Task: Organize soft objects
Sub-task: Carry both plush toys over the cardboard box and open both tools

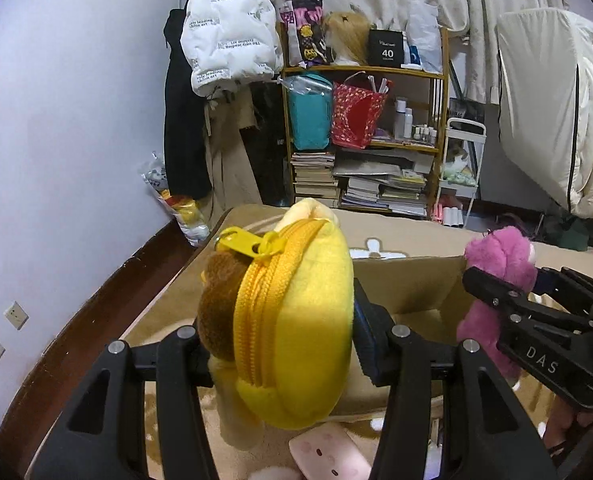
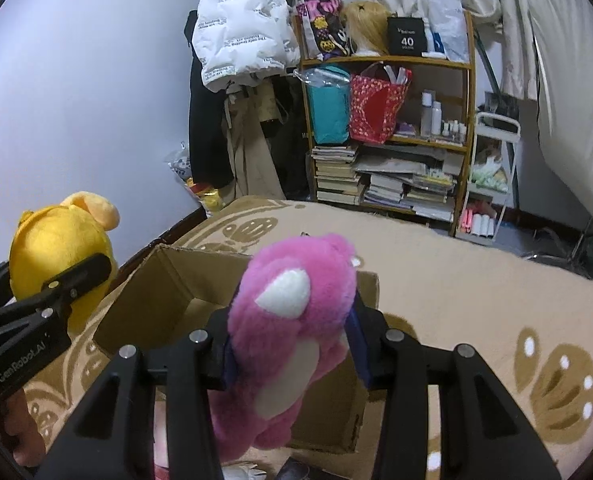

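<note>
Jaws around yellow plush (image 1: pixel 296 320), pink plush (image 2: pixel 292 344).

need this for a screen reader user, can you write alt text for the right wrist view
The right gripper is clamped on a pink plush bear, held above an open cardboard box on a beige patterned blanket. At left, the left gripper holds a yellow plush toy; a cluttered bookshelf stands behind.

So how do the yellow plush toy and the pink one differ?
The yellow zippered plush toy sits in the left hand-held gripper; the fluffy pink plush bear sits in the right hand-held gripper. The yellow one has a zipper and a brown patch; the pink one has white patches. Both are soft, clamped and raised near the cardboard box.
</note>
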